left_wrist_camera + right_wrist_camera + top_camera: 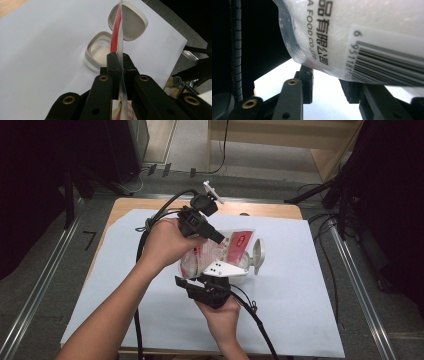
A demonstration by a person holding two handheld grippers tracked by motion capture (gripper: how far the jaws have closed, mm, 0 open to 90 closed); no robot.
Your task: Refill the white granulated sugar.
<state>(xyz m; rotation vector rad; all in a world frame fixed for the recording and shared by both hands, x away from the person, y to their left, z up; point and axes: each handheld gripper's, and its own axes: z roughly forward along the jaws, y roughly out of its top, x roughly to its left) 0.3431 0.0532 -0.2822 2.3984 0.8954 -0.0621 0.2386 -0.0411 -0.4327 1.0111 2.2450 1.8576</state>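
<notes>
Left claw: your left claw point(216, 236) is up over the middle of the bench, held in your left hand point(162, 242); its jaws are pressed together on the flat sealed edge of the bag point(117, 35); in the left gripper view the red and white edge runs up between the black jaws toward the box beyond

Right claw: your right claw point(325, 86) sits nearer you, in your right hand point(220, 312); its jaws stand spread, with the bag's lower end resting across and just above them; whether the pads point(308, 83) touch the film, you cannot tell from here

Bag: a clear plastic bag point(220, 251) with red and white print, full of white grains; it hangs tilted between your two claws, above the sheet; the right gripper view shows its barcode label point(387, 60) and printed lettering close up

Box: a small pale hinged box point(96, 53) stands open on the sheet, just beyond the bag; its rounded lid point(131, 21) is tipped up behind the base

Bench: a wooden bench point(125, 205) covered by a large white sheet point(300, 310); black cables point(150, 227) trail from your claws across it
</notes>
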